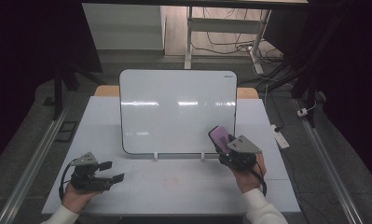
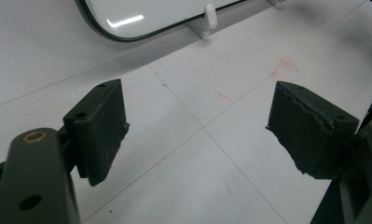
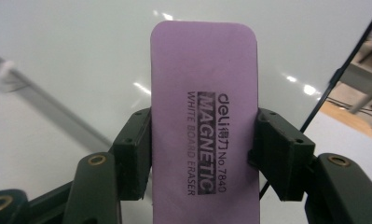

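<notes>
Right now the right tongs [image 1: 223, 140] grip a purple eraser [image 1: 219, 136], one jaw pressed on each long edge, as the right gripper view shows close up: the eraser [image 3: 204, 116] stands lengthwise between the jaws with its printed face toward the camera, reading "MAGNETIC WHITE BOARD ERASER". In the high view the eraser is held up off the bench [image 1: 174, 186], tilted, in front of the lower right corner of the whiteboard [image 1: 174, 109]. Whether it touches the board's surface I cannot tell.

The whiteboard stands propped on the bench on two small white feet [image 1: 155, 156], leaning back, its face blank and glossy with light reflections. Behind the eraser in the right gripper view the same pale board [image 3: 81, 56] spreads out, with its dark rim running along the right side.

Over at the near left corner of the bench, the left tongs [image 1: 113, 171] are held low, pointing toward the right, well apart from the board and the eraser. Their jaws stand wide apart with nothing between them; the left gripper view shows bare white bench [image 2: 197, 154] in the gap, a few faint red marks [image 2: 281, 67] on it, and the board's lower corner [image 2: 127, 18] farther off.
</notes>
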`<action>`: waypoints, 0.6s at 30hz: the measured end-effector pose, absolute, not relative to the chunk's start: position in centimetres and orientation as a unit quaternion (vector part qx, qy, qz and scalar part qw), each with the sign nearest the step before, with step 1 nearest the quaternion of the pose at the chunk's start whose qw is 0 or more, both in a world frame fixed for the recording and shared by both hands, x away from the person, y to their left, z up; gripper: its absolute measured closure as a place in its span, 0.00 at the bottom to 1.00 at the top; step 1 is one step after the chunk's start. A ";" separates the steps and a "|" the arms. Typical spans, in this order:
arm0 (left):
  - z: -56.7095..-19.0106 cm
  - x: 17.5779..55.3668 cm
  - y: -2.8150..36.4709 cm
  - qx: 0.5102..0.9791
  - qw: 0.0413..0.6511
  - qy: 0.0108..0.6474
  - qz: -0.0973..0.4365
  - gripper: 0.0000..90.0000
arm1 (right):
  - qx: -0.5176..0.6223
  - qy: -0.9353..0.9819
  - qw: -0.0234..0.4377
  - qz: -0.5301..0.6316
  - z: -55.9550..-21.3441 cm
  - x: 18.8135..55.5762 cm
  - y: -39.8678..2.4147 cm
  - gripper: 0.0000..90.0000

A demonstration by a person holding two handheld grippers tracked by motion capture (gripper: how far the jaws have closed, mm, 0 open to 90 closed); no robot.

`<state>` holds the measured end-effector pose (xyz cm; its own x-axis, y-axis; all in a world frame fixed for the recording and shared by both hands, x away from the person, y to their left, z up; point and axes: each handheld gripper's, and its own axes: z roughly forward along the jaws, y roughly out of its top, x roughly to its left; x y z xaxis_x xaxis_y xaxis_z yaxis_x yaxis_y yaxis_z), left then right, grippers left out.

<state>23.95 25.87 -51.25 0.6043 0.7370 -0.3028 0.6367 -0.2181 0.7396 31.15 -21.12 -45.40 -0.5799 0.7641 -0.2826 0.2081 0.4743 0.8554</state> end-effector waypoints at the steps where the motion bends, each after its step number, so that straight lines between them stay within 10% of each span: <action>1: -51.2 24.0 25.9 0.778 0.444 0.441 0.057 0.22 | 0.306 0.791 0.333 0.413 -45.4 30.8 -21.3 0.45; 18: -50.9 24.1 24.8 0.791 0.451 0.408 0.068 0.21 | 0.264 0.822 0.248 0.440 -45.9 28.7 -21.4 0.45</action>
<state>24.06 24.75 -50.93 0.6580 0.7065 -0.2604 0.5844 -0.2611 0.7683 28.65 -21.41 -45.92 -0.7382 0.6514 -0.1756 0.2151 0.4740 0.8539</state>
